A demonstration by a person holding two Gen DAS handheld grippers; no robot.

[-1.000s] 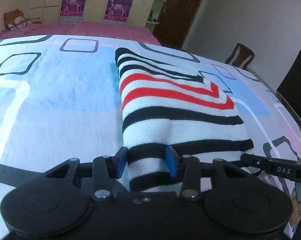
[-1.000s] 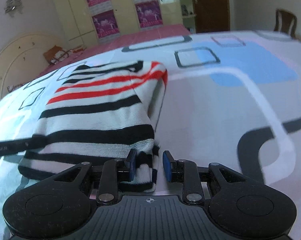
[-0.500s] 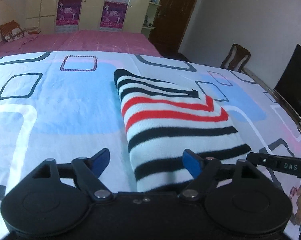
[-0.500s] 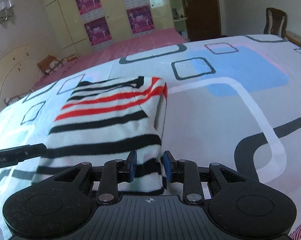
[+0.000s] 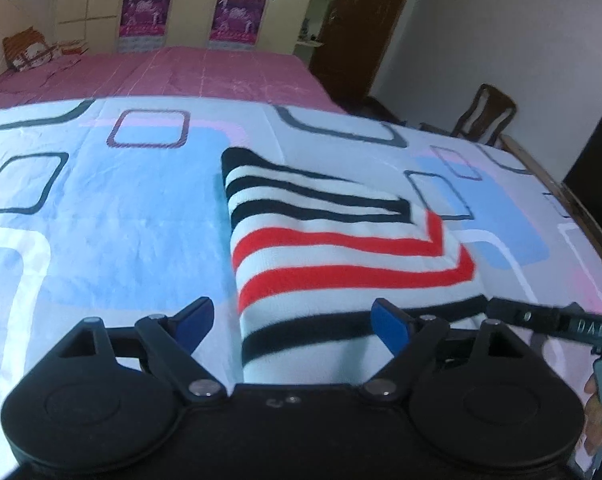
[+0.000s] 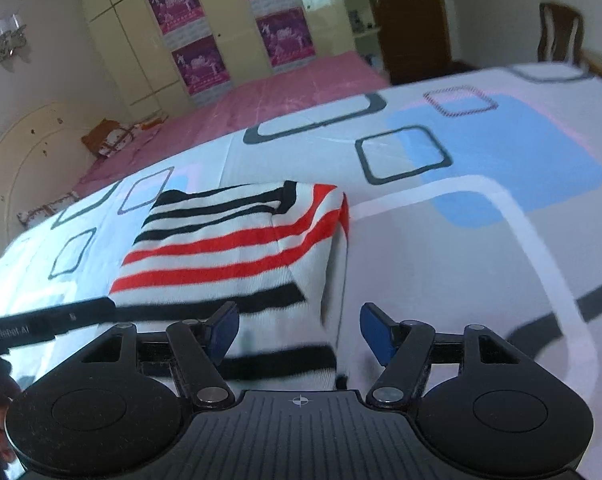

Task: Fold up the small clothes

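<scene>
A folded white sweater with black and red stripes [image 5: 341, 256] lies flat on the patterned bed sheet [image 5: 101, 220]. It also shows in the right wrist view [image 6: 237, 248]. My left gripper [image 5: 293, 322] is open, its blue pads apart above the sweater's near left part. My right gripper [image 6: 299, 330] is open above the sweater's near right corner. Neither holds anything. The right gripper's side shows at the right edge of the left view [image 5: 561, 320], the left gripper's side at the left of the right view [image 6: 41, 324].
The sheet [image 6: 481, 220] spreads wide around the sweater. A pink bed cover [image 5: 161, 72] lies beyond it. A wooden chair [image 5: 489, 112], a dark door [image 5: 365, 28] and a black screen [image 5: 597, 176] stand at the right. Cupboards with posters [image 6: 205, 40] line the far wall.
My right gripper has opened and let go of the sweater's corner. My left gripper opened earlier and stays open. Both have lifted back a little; the sweater lies folded.
</scene>
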